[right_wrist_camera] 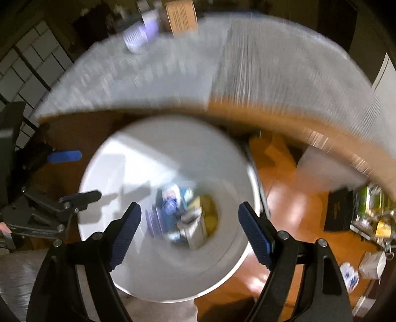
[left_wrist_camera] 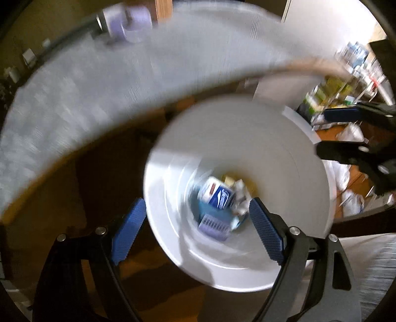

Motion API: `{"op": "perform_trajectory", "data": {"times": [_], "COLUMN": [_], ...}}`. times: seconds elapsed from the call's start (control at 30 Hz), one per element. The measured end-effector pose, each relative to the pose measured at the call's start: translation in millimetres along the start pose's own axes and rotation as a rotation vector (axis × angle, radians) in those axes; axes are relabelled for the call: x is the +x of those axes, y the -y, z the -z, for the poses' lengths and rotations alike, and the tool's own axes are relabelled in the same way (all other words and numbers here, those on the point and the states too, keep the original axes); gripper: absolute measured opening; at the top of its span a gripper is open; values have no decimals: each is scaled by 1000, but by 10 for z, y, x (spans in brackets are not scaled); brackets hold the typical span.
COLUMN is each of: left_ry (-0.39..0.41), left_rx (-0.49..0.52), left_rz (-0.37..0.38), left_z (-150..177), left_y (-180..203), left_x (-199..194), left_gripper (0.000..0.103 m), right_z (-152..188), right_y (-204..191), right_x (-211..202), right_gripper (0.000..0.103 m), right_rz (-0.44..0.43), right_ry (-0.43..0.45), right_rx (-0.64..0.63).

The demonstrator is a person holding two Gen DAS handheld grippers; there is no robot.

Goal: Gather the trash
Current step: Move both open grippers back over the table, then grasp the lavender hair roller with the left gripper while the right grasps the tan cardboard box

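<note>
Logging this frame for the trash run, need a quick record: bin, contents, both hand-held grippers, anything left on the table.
bin: white round bin on the wooden floor, beside the table
contents: blue-and-white carton, crumpled paper, other litter at the bottom; blurred
left hand-held gripper: open, empty, above the bin
right hand-held gripper: open, empty, above the bin
table: grey-white cloth; purple-white item on the far side
image quality: heavy motion blur in both views

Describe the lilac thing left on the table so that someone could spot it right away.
Start at the white bin on the wooden floor; past its far rim runs a table under a pale cloth. Near the cloth's far edge, beside a brown cardboard box, lies the lilac pack, the only purple item there.
</note>
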State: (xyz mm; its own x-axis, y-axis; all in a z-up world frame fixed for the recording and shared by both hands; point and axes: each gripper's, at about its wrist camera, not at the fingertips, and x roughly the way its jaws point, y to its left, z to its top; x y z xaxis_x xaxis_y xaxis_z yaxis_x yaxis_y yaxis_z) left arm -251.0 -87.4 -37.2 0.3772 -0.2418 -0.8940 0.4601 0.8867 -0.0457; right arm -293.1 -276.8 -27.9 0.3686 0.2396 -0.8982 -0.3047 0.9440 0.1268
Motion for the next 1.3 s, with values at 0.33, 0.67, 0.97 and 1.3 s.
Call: {"op": "perform_trajectory", "data": {"times": [0.33, 0.67, 0.97, 1.3], "left_ry": [271, 243, 223, 200], "left_rx": [-104, -157, -196, -259], "left_rz": [-150, -225, -237, -230], "left_z": [-695, -1239, -1453, -1567], "left_y": [-394, -669, -780, -947], "left_x": [-543, -22, 187, 304], "left_gripper": [101, 101, 101, 101], "right_z": [-1035, -2113, -2406, -2640], "right_y": [124, 147, -45, -45], "right_x": [-500, 26, 395, 606], "right_gripper": [94, 93, 88, 87], "right_rz": [64, 56, 33, 13], "right_ry": [303, 286, 228, 201], "right_rx": [-61, -97, -173, -154]}}
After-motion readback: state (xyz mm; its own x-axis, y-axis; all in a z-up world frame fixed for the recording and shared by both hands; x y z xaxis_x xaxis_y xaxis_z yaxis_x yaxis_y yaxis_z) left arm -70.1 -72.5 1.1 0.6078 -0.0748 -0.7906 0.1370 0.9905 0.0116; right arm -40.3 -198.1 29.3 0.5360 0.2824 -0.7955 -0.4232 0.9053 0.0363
